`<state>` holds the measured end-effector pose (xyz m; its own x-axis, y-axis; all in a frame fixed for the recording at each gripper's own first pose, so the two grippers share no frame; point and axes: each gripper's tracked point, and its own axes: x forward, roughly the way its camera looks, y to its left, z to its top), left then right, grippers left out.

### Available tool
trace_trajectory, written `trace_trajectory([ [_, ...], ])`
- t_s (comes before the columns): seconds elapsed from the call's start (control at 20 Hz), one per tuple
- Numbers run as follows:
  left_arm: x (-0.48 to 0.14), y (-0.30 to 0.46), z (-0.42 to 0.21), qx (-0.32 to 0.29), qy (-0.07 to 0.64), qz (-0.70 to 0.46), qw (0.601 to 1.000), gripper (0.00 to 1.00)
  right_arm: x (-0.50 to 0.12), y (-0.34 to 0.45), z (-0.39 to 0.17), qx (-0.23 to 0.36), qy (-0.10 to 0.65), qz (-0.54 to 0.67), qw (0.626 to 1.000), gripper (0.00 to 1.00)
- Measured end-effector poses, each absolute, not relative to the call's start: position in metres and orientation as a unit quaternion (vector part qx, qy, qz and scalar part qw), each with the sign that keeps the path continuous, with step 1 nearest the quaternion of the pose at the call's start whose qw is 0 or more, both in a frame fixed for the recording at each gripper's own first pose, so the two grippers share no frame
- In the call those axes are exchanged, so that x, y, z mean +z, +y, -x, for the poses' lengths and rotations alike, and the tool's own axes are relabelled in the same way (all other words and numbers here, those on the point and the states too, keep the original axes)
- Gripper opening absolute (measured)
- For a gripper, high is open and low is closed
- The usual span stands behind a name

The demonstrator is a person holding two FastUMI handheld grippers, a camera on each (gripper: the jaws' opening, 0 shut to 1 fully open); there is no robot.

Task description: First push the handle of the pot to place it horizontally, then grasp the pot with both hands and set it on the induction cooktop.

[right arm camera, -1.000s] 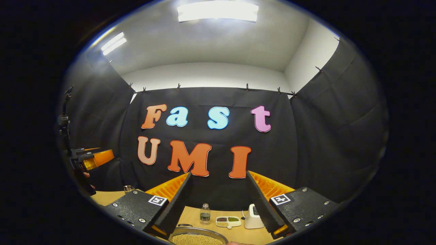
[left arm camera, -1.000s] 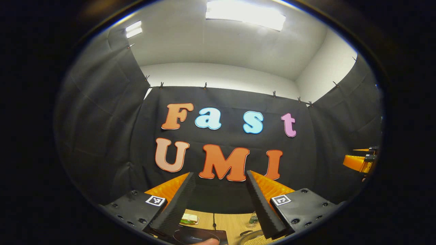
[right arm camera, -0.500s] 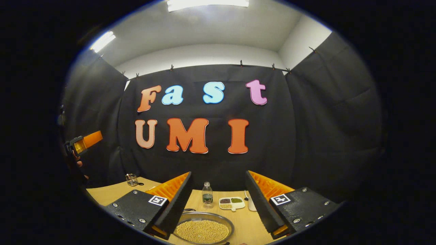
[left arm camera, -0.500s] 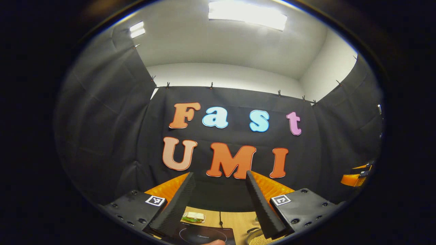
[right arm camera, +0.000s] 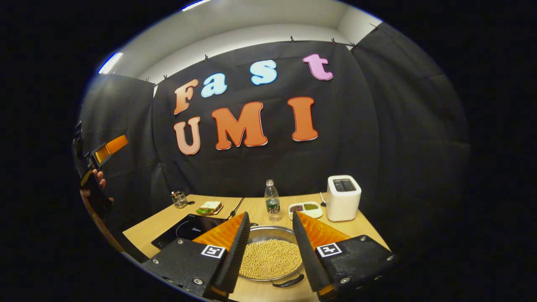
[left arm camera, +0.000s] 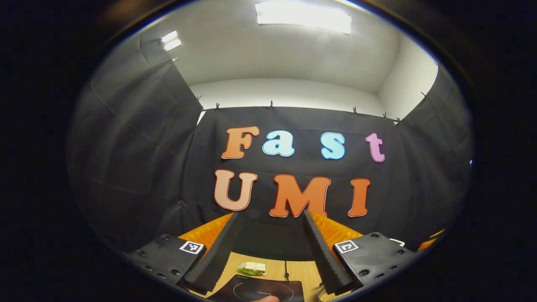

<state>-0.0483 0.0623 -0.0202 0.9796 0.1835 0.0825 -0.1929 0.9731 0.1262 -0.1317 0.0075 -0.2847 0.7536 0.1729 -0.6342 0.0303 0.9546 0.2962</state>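
In the right gripper view, the right tongs (right arm camera: 268, 247) hang above the worktop (right arm camera: 365, 224) with their two fingers spread apart, holding nothing. The pot (right arm camera: 270, 258) sits on the worktop right under them and shows in the gap between the two fingers. It is a wide, flat metal pot full of small yellow beans. Its dark handle (right arm camera: 288, 282) sticks out at the near rim, close to the right finger. The tongs do not touch the pot.

The induction cooktop (right arm camera: 184, 230) is a flat black slab just to the left of the pot. Behind it lie a sandwich (right arm camera: 209, 206) on a small plate and a little glass jar (right arm camera: 179, 199). A water bottle (right arm camera: 272, 201) stands behind the pot. Next to the bottle is a small dish (right arm camera: 305, 209) with parts for different grains, and then a white toaster (right arm camera: 343, 197).

Far off at the left edge of this view, a hand (right arm camera: 97, 180) holds the left tongs (right arm camera: 110, 147) up high, well away from the pot.

In the left gripper view, the left tongs (left arm camera: 268, 251) point mostly at the black wall, fingers spread, with nothing between them. Low between the fingers you can see the induction cooktop (left arm camera: 260, 289) and the sandwich (left arm camera: 252, 268) behind it. A tiny bit of the pot (left arm camera: 329, 297) with beans peeks out by the right finger.
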Motion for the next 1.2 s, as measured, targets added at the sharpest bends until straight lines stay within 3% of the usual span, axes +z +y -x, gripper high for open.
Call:
trace_trajectory([
  [0.15, -0.028, 0.068, 0.041, 0.101, -0.026, -0.08, 0.991, 0.98, -0.315, 0.015, 0.148, 0.045, 0.391, -0.16, 0.905, 0.46],
  [0.3, -0.04, 0.072, 0.037, 0.11, -0.017, -0.091, 0.99, 0.98, -0.335, 0.018, 0.165, 0.044, 0.415, -0.159, 0.895, 0.41],
  [0.65, -0.047, 0.077, 0.022, 0.135, -0.022, -0.118, 0.984, 0.98, -0.375, 0.048, 0.233, 0.082, 0.495, -0.171, 0.848, 0.13],
  [1.05, -0.046, 0.064, 0.012, 0.119, -0.044, -0.124, 0.984, 0.97, -0.419, 0.064, 0.278, 0.075, 0.601, -0.203, 0.769, 0.0],
  [1.2, -0.049, 0.062, 0.009, 0.117, -0.04, -0.122, 0.985, 0.97, -0.427, 0.083, 0.294, 0.094, 0.638, -0.239, 0.726, 0.0],
])
